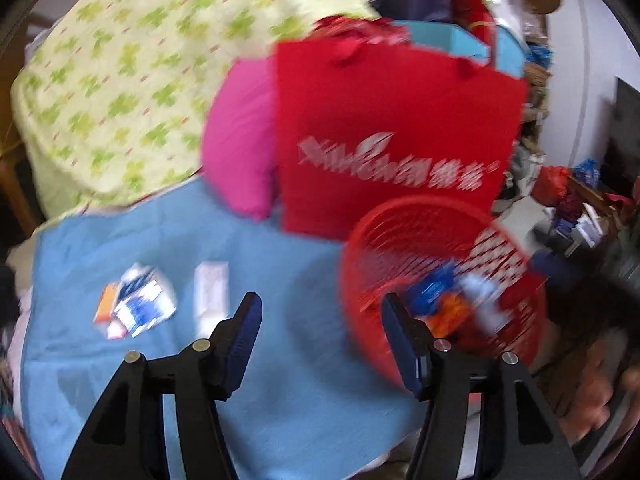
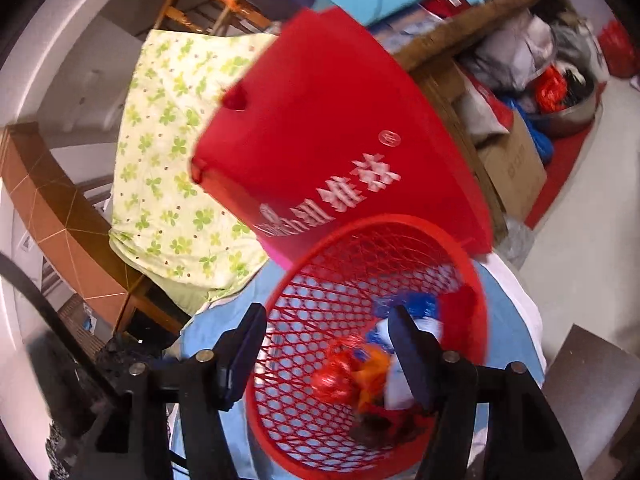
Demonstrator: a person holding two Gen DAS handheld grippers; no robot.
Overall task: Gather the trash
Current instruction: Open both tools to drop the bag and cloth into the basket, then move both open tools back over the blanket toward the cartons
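A green clover-print quilt (image 1: 120, 80) is heaped at left behind the blue cloth (image 1: 248, 360), where wrappers (image 1: 136, 304) lie loose. A red paper bag (image 1: 392, 136) stands mid-scene; right, the red mesh basket (image 1: 400, 240) holds trash (image 2: 360, 368). Left gripper (image 1: 320, 320) and right gripper (image 2: 326, 328) fingers are apart, empty.

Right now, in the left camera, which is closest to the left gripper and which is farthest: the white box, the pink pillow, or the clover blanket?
From the left gripper, jaws open:
1. White box, lying on the blue cloth just left of the fingers.
2. Pink pillow, behind it, beside the red bag.
3. Clover blanket, farthest, piled at the upper left.
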